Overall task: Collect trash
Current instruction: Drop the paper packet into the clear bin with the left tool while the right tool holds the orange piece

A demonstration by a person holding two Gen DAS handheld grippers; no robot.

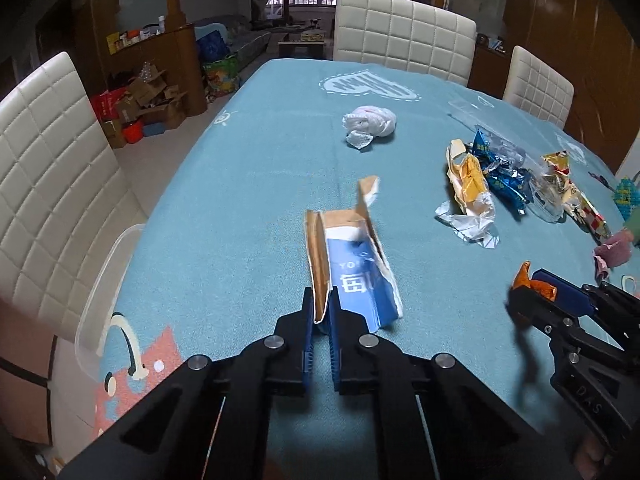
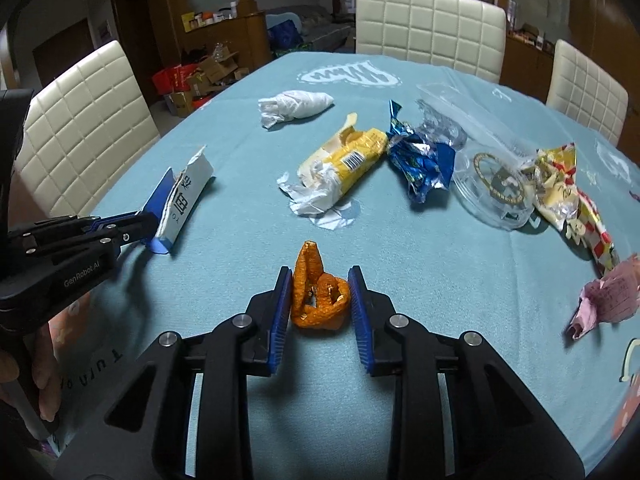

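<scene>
My left gripper is shut on the near edge of a torn blue-and-white carton, held just above the blue tablecloth; the carton also shows in the right wrist view. My right gripper is shut on an orange peel, which touches both blue pads; the peel also shows in the left wrist view. More trash lies on the table: a white wad of tissue, a yellow wrapper, a blue foil wrapper, a clear plastic lid, a red-and-yellow wrapper and a pink paper scrap.
White padded chairs stand at the left, the far end and the far right. A clear plastic bin rim shows past the table's left edge. Cardboard boxes lie on the floor beyond.
</scene>
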